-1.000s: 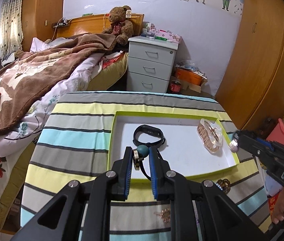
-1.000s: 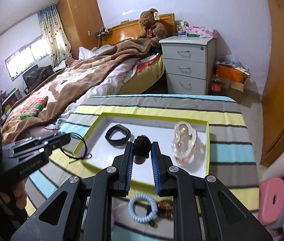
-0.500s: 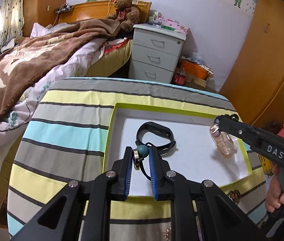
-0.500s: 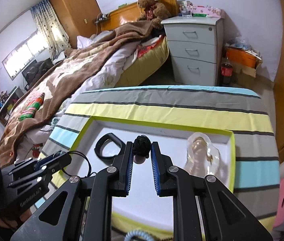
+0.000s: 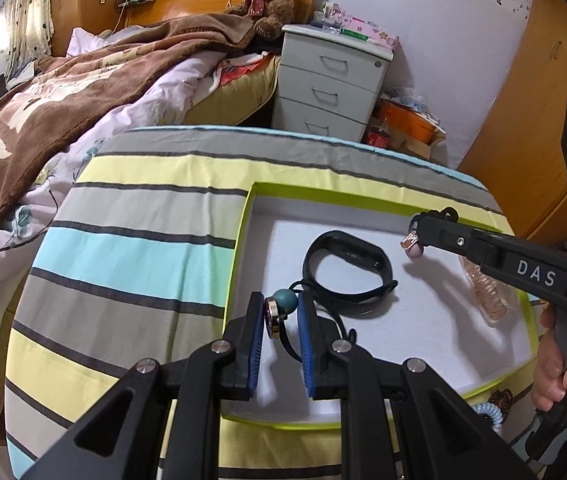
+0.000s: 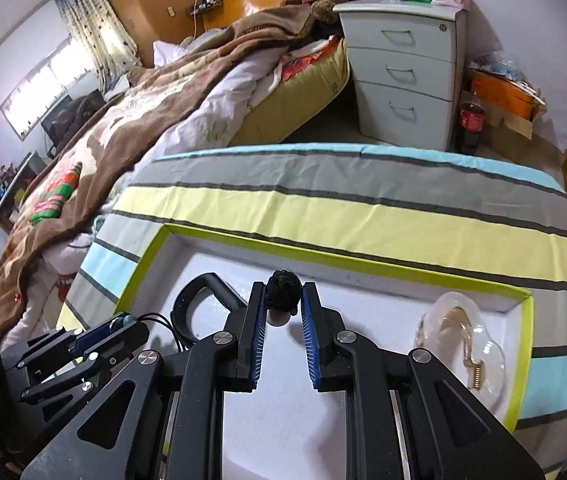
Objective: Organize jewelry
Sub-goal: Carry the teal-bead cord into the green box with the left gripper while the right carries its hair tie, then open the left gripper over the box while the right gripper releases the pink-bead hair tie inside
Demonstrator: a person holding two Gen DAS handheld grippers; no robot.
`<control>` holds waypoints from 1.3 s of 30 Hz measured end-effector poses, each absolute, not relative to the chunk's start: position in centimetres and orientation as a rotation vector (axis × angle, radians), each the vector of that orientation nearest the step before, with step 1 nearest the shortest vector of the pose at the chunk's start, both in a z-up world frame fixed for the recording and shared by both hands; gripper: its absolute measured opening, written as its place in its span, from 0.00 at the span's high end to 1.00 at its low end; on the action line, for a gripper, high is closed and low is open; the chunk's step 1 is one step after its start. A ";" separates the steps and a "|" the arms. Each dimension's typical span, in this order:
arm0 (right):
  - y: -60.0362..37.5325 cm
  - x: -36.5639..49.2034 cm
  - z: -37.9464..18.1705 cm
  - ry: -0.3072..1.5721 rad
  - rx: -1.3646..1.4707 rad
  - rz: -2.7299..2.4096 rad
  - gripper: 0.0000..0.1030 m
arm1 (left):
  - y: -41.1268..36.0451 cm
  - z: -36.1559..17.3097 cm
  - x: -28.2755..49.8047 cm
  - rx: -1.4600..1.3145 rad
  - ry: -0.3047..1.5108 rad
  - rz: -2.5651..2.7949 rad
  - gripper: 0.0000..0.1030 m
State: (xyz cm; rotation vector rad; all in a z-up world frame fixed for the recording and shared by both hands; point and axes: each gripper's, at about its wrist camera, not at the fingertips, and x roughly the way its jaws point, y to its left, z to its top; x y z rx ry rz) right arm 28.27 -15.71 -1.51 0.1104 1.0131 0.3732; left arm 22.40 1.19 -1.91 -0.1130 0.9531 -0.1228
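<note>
- My left gripper is clamped, its blue pads pinching a pendant, a teal bead beside a gold-rimmed disc, with its black cord trailing out at 3 o'clock.
- My right gripper is closed on a black knotted ornament; a pale bead hangs beneath it in the left wrist view.
- Both grippers sit over the white tray with its lime-green rim, the right one at 2 o'clock from the left.
- A black wristband lies on the tray floor at 1 o'clock, just beyond the left fingertips.
- A clear pouch holding gold jewelry lies at 3 o'clock from the right gripper, near the tray's wall.
- The tray rests on a striped tablecloth; a pale blue coil hair tie lies outside the tray's near edge at 4 o'clock.
</note>
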 end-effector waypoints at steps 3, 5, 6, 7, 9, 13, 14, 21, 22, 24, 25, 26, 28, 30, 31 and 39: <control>-15.7 28.7 -2.1 1.026 0.097 0.362 0.82 | 1.2 -2.4 22.7 -0.113 0.966 -0.117 0.83; -15.8 29.1 -2.3 1.038 0.102 0.355 0.82 | 1.2 -2.6 22.9 -0.115 0.971 -0.117 0.83; -15.9 29.2 -2.5 1.045 0.105 0.353 0.82 | 1.1 -2.7 23.0 -0.114 0.973 -0.117 0.83; -15.9 29.3 -2.6 1.048 0.106 0.358 0.82 | 1.1 -2.7 23.0 -0.110 0.973 -0.115 0.83; -15.8 29.5 -2.8 1.058 0.097 0.359 0.82 | 1.0 -2.8 23.0 -0.102 0.972 -0.115 0.82; -15.7 29.7 -3.1 1.064 0.083 0.347 0.82 | 0.9 -2.7 23.1 -0.104 0.976 -0.117 0.80; -15.7 29.7 -3.1 1.064 0.082 0.344 0.82 | 0.9 -2.7 23.1 -0.105 0.975 -0.121 0.77; -15.4 29.7 -3.2 1.065 0.056 0.330 0.80 | 0.4 -2.7 23.1 -0.100 0.978 -0.143 0.65; -15.4 29.6 -3.2 1.063 0.049 0.327 0.79 | 0.3 -2.6 23.1 -0.097 0.978 -0.142 0.65; -15.4 29.6 -3.2 1.062 0.042 0.323 0.77 | 0.3 -2.7 23.1 -0.099 0.979 -0.144 0.63; -15.4 29.6 -3.2 1.065 0.041 0.324 0.75 | 0.2 -2.6 23.1 -0.099 0.979 -0.145 0.63; -15.4 29.6 -3.3 1.065 0.039 0.324 0.74 | 0.2 -2.6 23.0 -0.100 0.979 -0.148 0.61; -15.3 29.4 -3.2 1.061 0.029 0.315 0.68 | 0.0 -2.6 22.9 -0.098 0.980 -0.152 0.59; -15.2 29.2 -3.1 1.053 0.024 0.318 0.67 | -0.1 -2.4 22.8 -0.098 0.977 -0.156 0.55; -15.2 29.1 -3.0 1.050 0.020 0.316 0.66 | -0.1 -2.4 22.8 -0.100 0.975 -0.157 0.54; -15.2 27.9 -2.1 1.016 0.001 0.301 0.52 | -0.3 -1.4 21.6 -0.093 0.950 -0.153 0.40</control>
